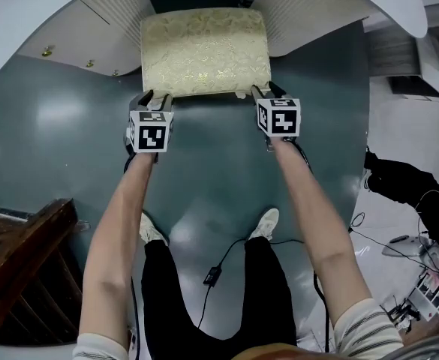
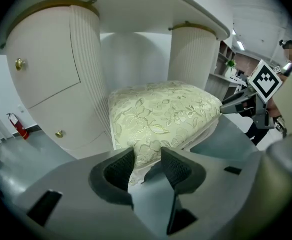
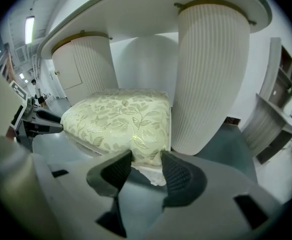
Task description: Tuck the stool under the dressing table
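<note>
The stool (image 1: pixel 204 51) has a cream floral cushion and stands in the knee gap of the white dressing table (image 1: pixel 317 10), its far part under the top. My left gripper (image 1: pixel 153 96) is shut on the cushion's near left corner, and my right gripper (image 1: pixel 268 91) is shut on the near right corner. In the left gripper view the stool (image 2: pixel 160 114) fills the middle, its corner pinched in the left gripper (image 2: pixel 148 161), beside the table's ribbed pedestal (image 2: pixel 51 69). In the right gripper view the stool (image 3: pixel 121 114) corner sits in the right gripper (image 3: pixel 146 161), next to a ribbed pedestal (image 3: pixel 210 74).
A dark wooden piece (image 1: pixel 16 261) stands at the lower left. A black cable (image 1: pixel 215 272) trails over the teal floor between the person's shoes (image 1: pixel 268 223). A black bag (image 1: pixel 399 182) and loose gear (image 1: pixel 429 291) lie on the right. A fire extinguisher (image 2: pixel 18 126) stands far left.
</note>
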Motion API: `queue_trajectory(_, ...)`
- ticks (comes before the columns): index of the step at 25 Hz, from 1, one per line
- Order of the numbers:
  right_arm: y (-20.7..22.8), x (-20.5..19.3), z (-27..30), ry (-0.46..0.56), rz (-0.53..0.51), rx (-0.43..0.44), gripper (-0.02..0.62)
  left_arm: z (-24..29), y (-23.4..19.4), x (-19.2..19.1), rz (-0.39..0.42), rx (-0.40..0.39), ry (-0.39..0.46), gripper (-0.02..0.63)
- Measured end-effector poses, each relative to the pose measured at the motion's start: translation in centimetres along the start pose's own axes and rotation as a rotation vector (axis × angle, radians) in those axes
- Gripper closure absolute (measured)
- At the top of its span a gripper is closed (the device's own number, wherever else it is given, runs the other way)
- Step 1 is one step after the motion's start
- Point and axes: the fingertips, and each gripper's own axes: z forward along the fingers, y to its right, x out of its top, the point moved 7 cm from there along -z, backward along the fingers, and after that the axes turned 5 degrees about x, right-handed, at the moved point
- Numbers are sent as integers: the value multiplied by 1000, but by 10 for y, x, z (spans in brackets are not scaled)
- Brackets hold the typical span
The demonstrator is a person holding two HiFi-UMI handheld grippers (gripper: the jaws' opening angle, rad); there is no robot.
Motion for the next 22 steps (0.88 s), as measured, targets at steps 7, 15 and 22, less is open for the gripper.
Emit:
queue_trajectory(7,8,21,10,2,-19,-6,402,11,-9,22,14,-16,0,431)
queue_trajectory(15,19,35,20,-14,-37,-1,402,21,-9,33,54,-30,7,431)
queue_trajectory(22,21,38,21,-31,-54,4,402,21,-6,32,62,-12,12,434)
